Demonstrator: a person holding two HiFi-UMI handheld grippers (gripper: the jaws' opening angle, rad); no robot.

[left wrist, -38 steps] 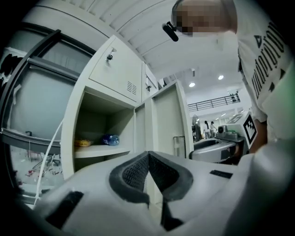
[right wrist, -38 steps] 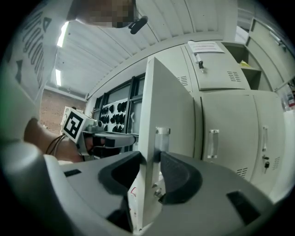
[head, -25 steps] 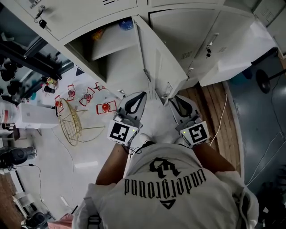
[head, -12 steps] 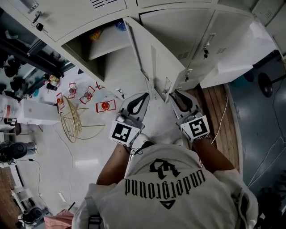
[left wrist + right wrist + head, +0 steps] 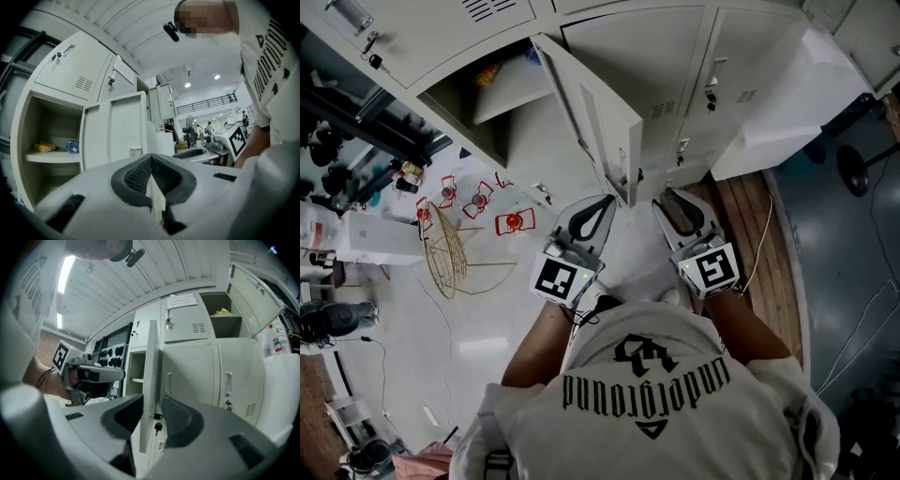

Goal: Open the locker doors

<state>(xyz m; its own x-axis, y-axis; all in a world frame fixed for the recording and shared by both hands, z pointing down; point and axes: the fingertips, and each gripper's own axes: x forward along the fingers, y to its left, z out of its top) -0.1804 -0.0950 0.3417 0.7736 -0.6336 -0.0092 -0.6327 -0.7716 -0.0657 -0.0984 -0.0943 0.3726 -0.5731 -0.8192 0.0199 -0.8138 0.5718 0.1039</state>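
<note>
The beige locker door [image 5: 600, 122] stands swung open, its free edge just ahead of both grippers. In the right gripper view that door edge [image 5: 151, 371] runs between the jaws of my right gripper [image 5: 152, 401], with a key [image 5: 158, 426] hanging from its lock. These jaws have just been opening: they stand apart, and the right pad is clear of the door. From above, the right gripper [image 5: 661, 199] sits right of the edge. My left gripper [image 5: 605, 200] is left of the edge, shut and empty [image 5: 151, 157]. The open compartment [image 5: 51, 136] holds a bottle [image 5: 72, 146].
Closed lockers [image 5: 675, 66] continue to the right of the open one, with a white cover [image 5: 787, 103] beyond. On the floor at left lie a wire basket [image 5: 450, 248] and red-framed items [image 5: 514, 223]. Wooden boards [image 5: 750, 225] lie at the right. An upper locker [image 5: 225, 315] stands open.
The door has swung further out, towards the person and to the left. Both grippers have drawn back with it. The right jaws have spread a little around the door edge.
</note>
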